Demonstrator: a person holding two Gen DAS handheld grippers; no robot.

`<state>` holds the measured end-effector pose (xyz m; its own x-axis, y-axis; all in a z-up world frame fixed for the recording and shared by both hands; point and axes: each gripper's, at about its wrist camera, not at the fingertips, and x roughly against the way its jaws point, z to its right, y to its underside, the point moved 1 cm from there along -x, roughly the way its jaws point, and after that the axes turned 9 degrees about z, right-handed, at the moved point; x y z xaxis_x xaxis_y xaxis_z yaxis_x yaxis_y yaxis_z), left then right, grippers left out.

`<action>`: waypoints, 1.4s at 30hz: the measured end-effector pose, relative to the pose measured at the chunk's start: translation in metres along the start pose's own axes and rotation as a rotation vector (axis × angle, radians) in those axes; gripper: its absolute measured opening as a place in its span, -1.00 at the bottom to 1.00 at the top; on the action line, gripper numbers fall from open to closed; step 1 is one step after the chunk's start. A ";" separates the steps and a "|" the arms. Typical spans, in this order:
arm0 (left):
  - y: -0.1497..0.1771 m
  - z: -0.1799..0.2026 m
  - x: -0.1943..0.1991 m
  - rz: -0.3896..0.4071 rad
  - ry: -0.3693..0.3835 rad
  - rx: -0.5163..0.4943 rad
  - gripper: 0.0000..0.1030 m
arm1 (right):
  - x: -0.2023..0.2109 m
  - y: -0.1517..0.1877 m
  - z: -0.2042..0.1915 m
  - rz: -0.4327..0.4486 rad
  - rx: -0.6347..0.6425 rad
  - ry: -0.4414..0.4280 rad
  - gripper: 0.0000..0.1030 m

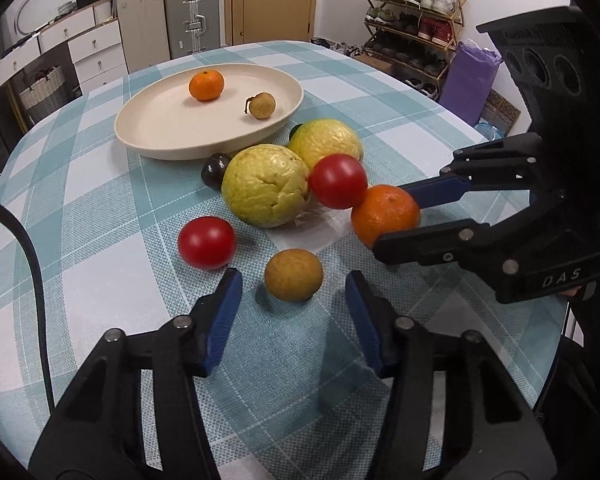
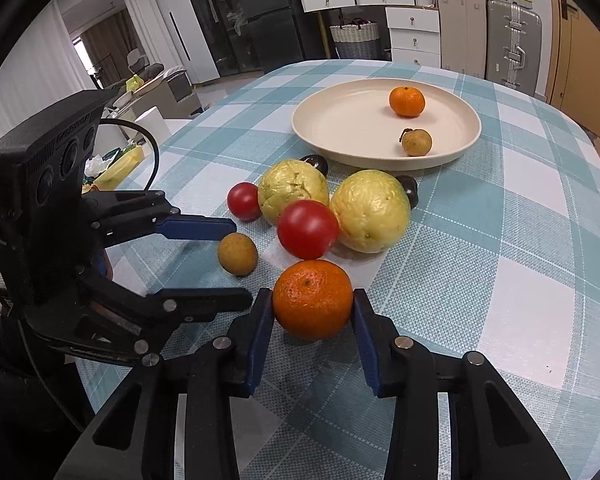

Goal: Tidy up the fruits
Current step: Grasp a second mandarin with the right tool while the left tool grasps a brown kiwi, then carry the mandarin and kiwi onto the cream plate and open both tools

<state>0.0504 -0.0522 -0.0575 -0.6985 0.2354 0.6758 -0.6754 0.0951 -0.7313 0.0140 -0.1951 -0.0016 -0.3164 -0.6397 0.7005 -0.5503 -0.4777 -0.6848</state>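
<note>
My right gripper is shut on a mandarin that rests on the checked tablecloth, one blue pad against each side. The left wrist view shows the same grip from the side, the right gripper around the mandarin. My left gripper is open around a brown longan, its pads apart from the fruit on both sides. The right wrist view shows the longan between the left gripper fingertips. A cream plate farther back holds another mandarin and another longan.
Two yellow-green guavas, two red tomatoes and two dark round fruits lie packed between the plate and the grippers. The round table edge curves close on the right. Suitcases, drawers and a shoe rack stand beyond.
</note>
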 end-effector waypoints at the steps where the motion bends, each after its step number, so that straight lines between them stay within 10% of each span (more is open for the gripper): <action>1: 0.000 0.000 0.000 0.002 0.005 0.005 -0.13 | 0.000 0.000 0.000 -0.001 0.000 -0.001 -0.22; 6: -0.002 0.001 -0.002 0.004 0.006 0.007 -0.50 | -0.001 0.001 -0.001 -0.003 0.001 -0.001 -0.22; 42: -0.023 -0.022 0.037 0.173 -0.025 0.071 -0.50 | 0.034 -0.011 0.008 0.135 -0.009 0.021 -0.23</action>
<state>0.0449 -0.0248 -0.0180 -0.8110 0.2176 0.5431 -0.5589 -0.0135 -0.8291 0.0155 -0.2168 0.0284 -0.4040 -0.6854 0.6058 -0.5083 -0.3824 -0.7716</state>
